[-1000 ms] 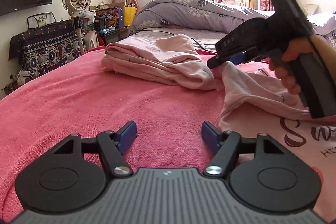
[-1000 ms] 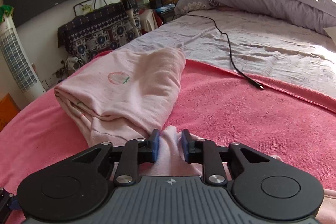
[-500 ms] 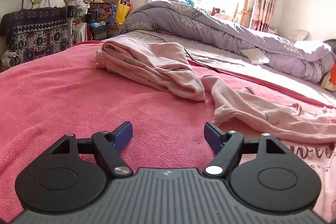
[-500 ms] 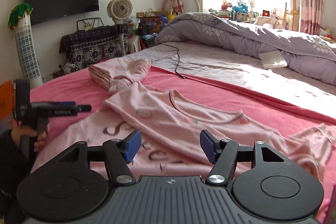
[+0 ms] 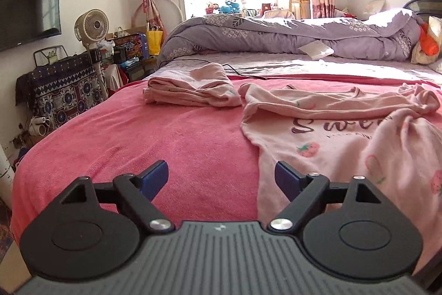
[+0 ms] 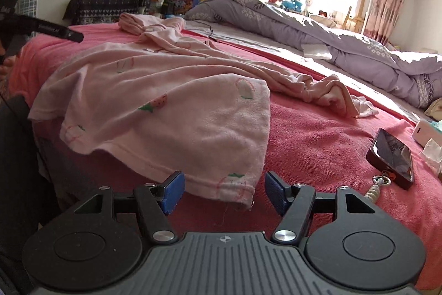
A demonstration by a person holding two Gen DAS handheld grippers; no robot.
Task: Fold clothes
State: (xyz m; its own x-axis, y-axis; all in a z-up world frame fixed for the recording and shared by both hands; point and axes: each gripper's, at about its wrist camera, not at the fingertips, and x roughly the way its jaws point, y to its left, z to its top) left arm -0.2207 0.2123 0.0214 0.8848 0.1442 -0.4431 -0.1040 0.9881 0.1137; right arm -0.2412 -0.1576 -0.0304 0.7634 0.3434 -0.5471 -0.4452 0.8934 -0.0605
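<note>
A pink strawberry-print shirt lies spread and rumpled on the pink blanket; it also shows in the right wrist view. A folded pink garment lies beyond its left sleeve. My left gripper is open and empty, low over the blanket at the shirt's left hem edge. My right gripper is open, its jaws either side of the shirt's near hem corner, not touching it. The left gripper shows at the far left of the right wrist view.
A black phone with a strap lies on the blanket to the right, beside a white box. A lilac duvet is heaped at the back. A black cable runs by the folded garment. A fan stands at left.
My right gripper let go of the sleeve by the folded garment, opened, and moved to the shirt's hem. My left gripper drew back and up; it stayed open.
</note>
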